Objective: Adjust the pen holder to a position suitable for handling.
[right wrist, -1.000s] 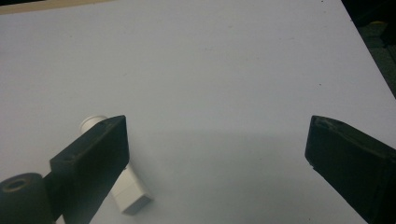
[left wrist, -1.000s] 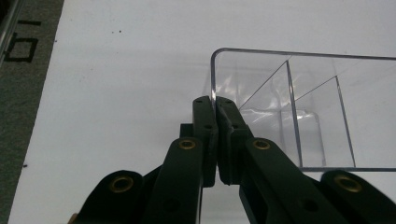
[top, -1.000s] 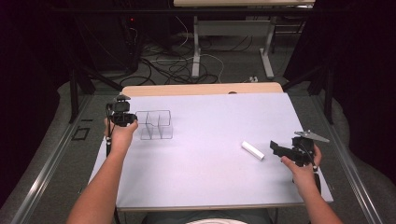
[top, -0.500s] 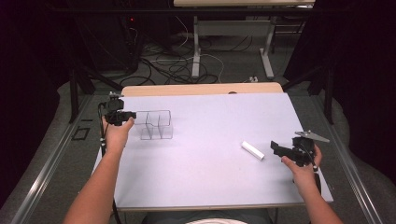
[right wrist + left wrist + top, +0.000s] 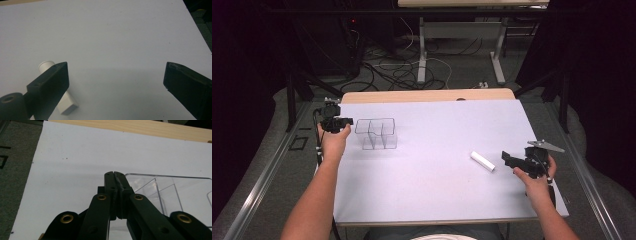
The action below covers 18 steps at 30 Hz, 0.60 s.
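White tabletop (image 5: pixel 437 150): pinched-together left gripper (image 5: pixel 346 121) beside clear organizer (image 5: pixel 376 134), wide right gripper (image 5: pixel 507 159) near white tube (image 5: pixel 482 161).

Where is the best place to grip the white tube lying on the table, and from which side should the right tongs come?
Probably at the middle of the white tube, coming from above with the jaws across its width. It lies flat and slanted on the table, so the long round sides are free. The right tongs are open beside it.

Left tongs (image 5: pixel 115 173) closed — right tongs (image 5: pixel 116 82) agape
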Available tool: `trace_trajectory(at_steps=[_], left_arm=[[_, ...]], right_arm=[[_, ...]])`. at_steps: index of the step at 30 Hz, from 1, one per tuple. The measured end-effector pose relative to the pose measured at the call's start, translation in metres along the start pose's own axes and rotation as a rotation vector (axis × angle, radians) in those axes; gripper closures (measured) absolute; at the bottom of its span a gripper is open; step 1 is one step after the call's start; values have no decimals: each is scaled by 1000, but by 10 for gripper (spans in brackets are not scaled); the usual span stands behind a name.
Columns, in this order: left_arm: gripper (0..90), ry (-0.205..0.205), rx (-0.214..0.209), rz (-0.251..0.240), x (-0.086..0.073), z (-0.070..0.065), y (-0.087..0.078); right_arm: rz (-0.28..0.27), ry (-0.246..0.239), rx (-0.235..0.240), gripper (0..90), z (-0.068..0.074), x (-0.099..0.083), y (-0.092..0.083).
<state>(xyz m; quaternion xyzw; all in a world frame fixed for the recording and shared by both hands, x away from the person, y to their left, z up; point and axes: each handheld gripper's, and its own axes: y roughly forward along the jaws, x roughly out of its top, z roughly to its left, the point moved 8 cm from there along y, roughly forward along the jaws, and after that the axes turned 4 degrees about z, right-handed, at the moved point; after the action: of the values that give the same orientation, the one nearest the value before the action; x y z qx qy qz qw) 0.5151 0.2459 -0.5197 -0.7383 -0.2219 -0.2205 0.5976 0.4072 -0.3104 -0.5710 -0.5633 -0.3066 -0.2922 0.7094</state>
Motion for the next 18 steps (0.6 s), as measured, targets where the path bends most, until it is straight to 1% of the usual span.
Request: trace_trajectory(at_steps=[1, 2, 3, 4, 5, 6, 7, 8, 9, 11, 12, 14, 18], left_arm=[[900, -1, -2, 12, 0, 1, 1], [900, 0, -10, 7, 0, 0, 4], [900, 5, -10, 23, -1, 0, 5], [900, 0, -4, 17, -1, 0, 8], [900, 10, -7, 16, 0, 0, 9], [900, 16, -11, 30, -1, -1, 10], [900, 24, -8, 32, -1, -1, 12], [900, 27, -10, 23, -1, -3, 14], [900, 37, -17, 27, -1, -4, 15], [900, 51, 4, 30, -2, -6, 17], [900, 55, 7, 31, -2, -6, 18], [900, 59, -9, 38, -2, -7, 18], [900, 61, -27, 31, -4, -12, 19]], right_arm=[[1, 2, -2, 58, 0, 0, 0], [2, 0, 0, 58, 0, 0, 0], [1, 3, 1, 59, 0, 0, 1], [2, 2, 0, 59, -1, 0, 1], [3, 1, 0, 60, -1, -1, 1], [3, 1, 0, 60, -1, -1, 1], [4, 0, 1, 60, -1, -1, 1], [5, -2, 0, 60, -1, -1, 2], [5, -2, 0, 60, -1, -1, 2], [7, -3, 0, 61, -1, -1, 2], [7, -3, 0, 61, -1, -1, 2], [7, -3, 0, 61, 0, -1, 2], [12, 0, 3, 62, 1, -2, 3]])
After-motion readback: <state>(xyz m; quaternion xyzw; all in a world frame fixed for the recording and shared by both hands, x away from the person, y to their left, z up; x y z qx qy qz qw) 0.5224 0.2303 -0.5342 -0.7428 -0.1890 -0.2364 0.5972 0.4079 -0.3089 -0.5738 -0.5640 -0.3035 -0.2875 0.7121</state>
